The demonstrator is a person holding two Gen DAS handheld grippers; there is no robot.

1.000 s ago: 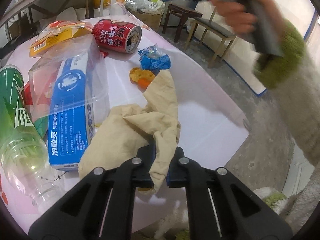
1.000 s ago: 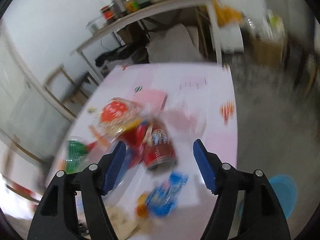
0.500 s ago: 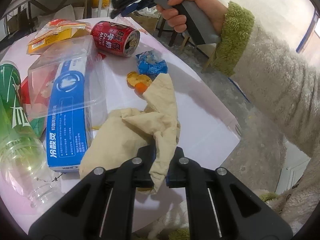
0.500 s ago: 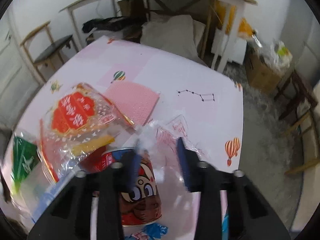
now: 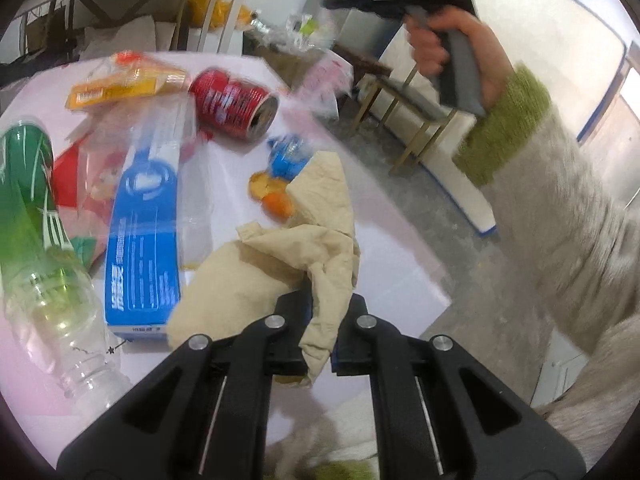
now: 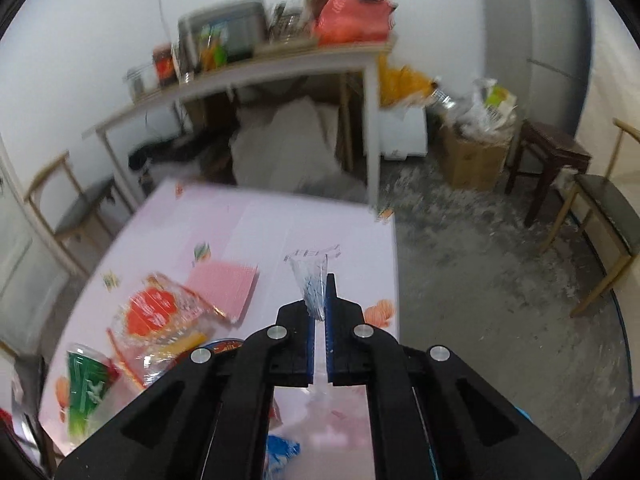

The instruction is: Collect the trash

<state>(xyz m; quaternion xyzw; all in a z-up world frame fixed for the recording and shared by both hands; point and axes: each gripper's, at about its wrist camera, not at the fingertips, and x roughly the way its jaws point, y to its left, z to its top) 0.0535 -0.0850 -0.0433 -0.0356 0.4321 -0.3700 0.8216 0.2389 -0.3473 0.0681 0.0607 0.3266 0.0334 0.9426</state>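
My left gripper (image 5: 322, 312) is shut on a beige crumpled cloth (image 5: 288, 248) lying at the near edge of the white table (image 5: 400, 240). My right gripper (image 6: 319, 304) is shut on a clear plastic wrapper (image 6: 312, 284) and holds it raised above the table; the wrapper hangs blurred in the left wrist view (image 5: 326, 80). On the table lie a red can (image 5: 234, 102), a blue wrapper (image 5: 290, 156), orange peel (image 5: 272, 196), a blue box in a clear case (image 5: 144, 224), a green bottle (image 5: 32, 216) and a yellow-red snack bag (image 5: 124, 80).
A pink paper square (image 6: 222, 286) lies further along the table. A shelf table (image 6: 256, 68) with clutter stands against the wall. A cardboard box (image 6: 472, 152) of rubbish, a dark stool (image 6: 556, 160) and a chair (image 6: 608, 208) stand on the grey floor at right.
My right gripper has closed on the clear wrapper near the red can and lifted it up and away from the table. The left gripper still holds the cloth in place.
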